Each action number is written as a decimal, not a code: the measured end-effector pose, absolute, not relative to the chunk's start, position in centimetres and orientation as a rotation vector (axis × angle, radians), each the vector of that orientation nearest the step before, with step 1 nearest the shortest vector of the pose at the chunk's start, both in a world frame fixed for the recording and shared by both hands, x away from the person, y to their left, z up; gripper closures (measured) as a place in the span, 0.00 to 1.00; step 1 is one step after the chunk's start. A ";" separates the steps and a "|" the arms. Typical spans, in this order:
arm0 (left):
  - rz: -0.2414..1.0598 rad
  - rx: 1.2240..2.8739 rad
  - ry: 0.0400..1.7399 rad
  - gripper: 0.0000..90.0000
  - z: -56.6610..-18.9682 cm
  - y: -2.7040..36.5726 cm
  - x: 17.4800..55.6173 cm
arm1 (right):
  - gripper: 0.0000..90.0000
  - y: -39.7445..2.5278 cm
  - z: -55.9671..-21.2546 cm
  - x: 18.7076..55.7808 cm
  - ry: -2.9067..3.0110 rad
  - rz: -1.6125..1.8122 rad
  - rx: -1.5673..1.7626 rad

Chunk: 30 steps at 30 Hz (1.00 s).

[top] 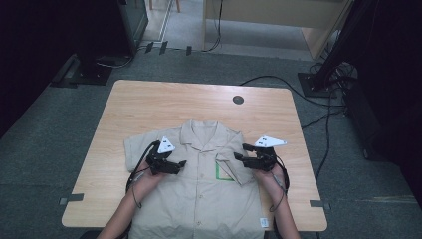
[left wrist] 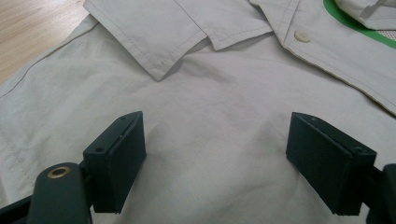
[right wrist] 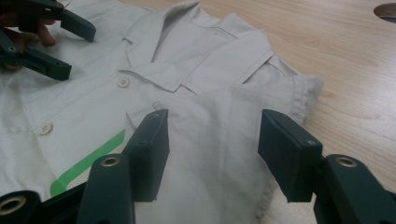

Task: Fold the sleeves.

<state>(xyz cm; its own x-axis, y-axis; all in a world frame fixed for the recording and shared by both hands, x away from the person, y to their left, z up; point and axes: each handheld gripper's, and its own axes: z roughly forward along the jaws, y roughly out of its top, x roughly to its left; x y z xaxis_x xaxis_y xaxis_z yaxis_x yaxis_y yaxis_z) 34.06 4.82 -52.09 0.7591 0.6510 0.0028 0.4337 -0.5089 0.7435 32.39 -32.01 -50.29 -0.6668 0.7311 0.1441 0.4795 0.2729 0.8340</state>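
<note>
Beige shirt (top: 204, 184) lies flat, face up, at near middle of desk (top: 149, 99); right sleeve (top: 238, 167) already folded inward over green-edged pocket (top: 222, 172). Left gripper (top: 182, 164) and right gripper (top: 238, 152) both released, jaws spread above cloth. Risk: jaws pinching top layer alone, so fold slips or wrinkles. Shirt hem cut off by near frame edge; label (top: 264, 222) unreadable.

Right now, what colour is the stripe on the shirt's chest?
Green stripe, clearest in the right gripper view.

No readable text; the small white tag (top: 263, 222) on the shirt (top: 199, 199) hem is too small
</note>
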 end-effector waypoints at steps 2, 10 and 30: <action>0.363 2.187 0.808 0.22 -52.1 4.8 34.1 | 0.46 -32.1 -50.3 32.4 2.273 1.338 1.123; 0.363 2.187 0.807 0.22 -52.1 4.8 34.1 | 0.41 -32.6 -50.5 32.5 2.264 1.331 1.149; 0.363 2.186 0.808 0.22 -52.1 4.8 34.1 | 0.33 -33.8 -50.8 32.7 2.265 1.311 1.177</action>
